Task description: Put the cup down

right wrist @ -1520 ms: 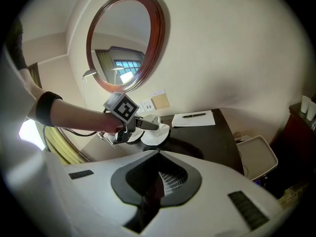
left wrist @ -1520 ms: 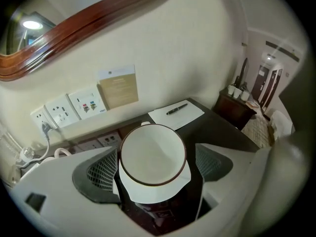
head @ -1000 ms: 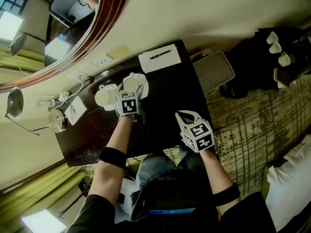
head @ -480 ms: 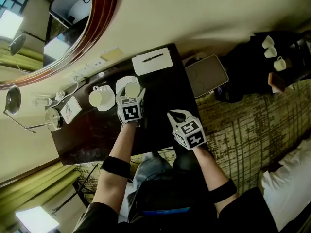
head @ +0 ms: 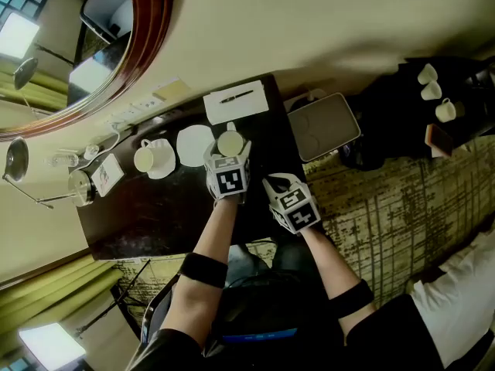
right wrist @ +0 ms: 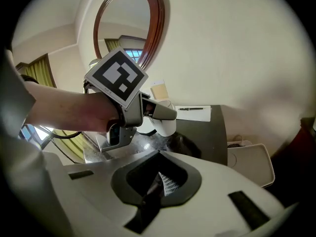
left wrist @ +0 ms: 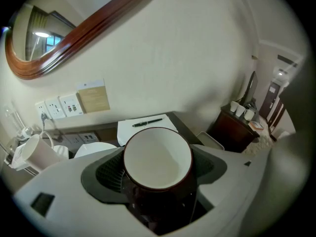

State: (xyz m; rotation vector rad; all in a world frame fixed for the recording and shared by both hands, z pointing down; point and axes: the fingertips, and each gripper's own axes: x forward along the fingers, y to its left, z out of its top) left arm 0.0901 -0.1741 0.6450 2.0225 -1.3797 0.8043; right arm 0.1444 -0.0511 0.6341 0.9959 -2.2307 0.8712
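Left tongs (head: 229, 152), clamped on cup (left wrist: 157, 158), have carried it off white saucer (head: 194, 144) toward worktop's (head: 155, 207) notepad (head: 236, 101) corner; set-down apparently pending. Right tongs (right wrist: 159, 182) pressed together, empty.

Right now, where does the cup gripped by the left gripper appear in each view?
Head view: cup upper centre, right of the saucer.
Left gripper view: cup dead centre, between the jaws.
Right gripper view: cup near centre, small and farther off.
Shared landmark: notepad with pen, in all three.
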